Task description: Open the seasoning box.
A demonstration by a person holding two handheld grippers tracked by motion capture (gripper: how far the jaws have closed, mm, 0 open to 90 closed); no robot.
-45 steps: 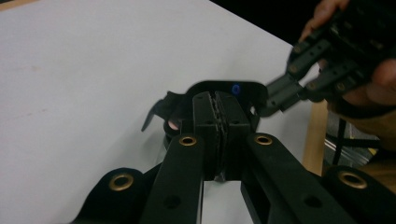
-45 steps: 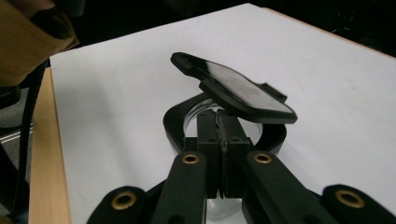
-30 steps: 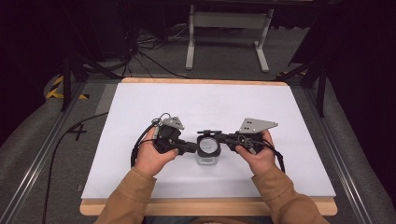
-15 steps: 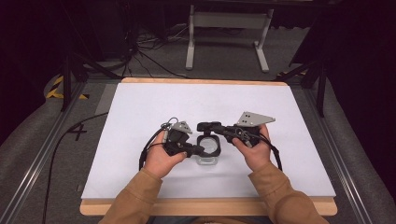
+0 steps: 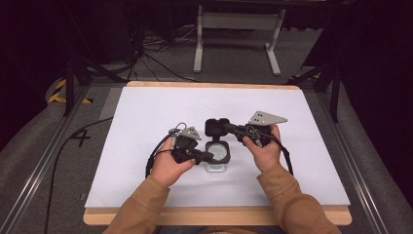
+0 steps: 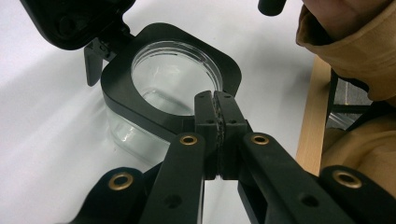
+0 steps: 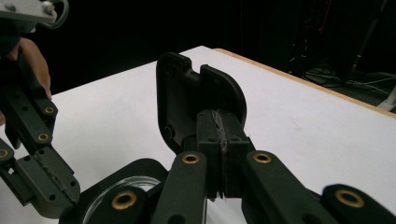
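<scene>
White table in a dark room. Left gripper pinches the upright jar's black rim; right gripper clamps the raised, upright lid.

White-topped table, grey carpet floor — dark room, cables

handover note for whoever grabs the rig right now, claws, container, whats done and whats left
Left claw: shut on the black rim of the clear container, which stands near the middle of the white table.
Right claw: shut on the black hinged lid, swung up and back from the mouth.
Done: container is open; nothing visible inside.
Left: probably swing the lid fully open or let it go, while the left claw steadies the rim.
</scene>
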